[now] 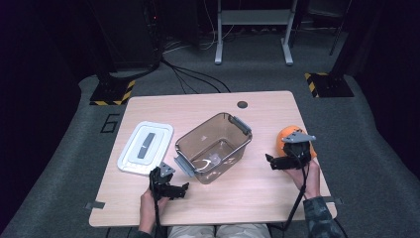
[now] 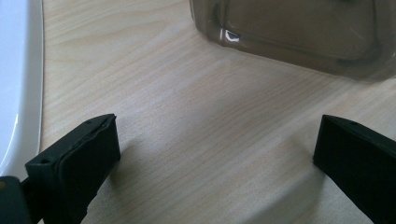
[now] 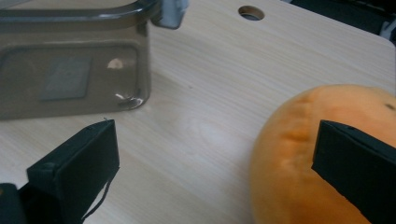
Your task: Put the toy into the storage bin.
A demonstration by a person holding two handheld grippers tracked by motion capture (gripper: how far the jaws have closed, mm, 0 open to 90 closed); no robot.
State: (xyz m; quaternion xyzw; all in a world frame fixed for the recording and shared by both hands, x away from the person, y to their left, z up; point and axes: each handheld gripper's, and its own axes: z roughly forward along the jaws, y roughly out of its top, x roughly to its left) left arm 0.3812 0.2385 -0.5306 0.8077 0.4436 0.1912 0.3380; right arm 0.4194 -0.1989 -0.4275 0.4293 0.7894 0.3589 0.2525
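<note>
Two hand-held grippers, both spread, hover over the worktop (image 1: 257, 191); right hand-held gripper (image 1: 277, 161) nears the orange fruit (image 3: 322, 154) beside the clear container (image 1: 214, 147); straddle it squarely before closing; left hand-held gripper (image 1: 179, 190) holds nothing.

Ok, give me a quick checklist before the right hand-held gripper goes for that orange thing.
1. Right hand-held gripper open: ok, jaws spread wide.
2. Orange fruit between the jaws: not ok, it sits toward one jaw, off centre.
3. Clear container uncovered and empty: ok.
4. White lid out of the way: ok, flat on the table beside the container.
5. Left hand-held gripper free: ok, open over bare table.
6. Fruit's firmness: cannot tell.
</note>
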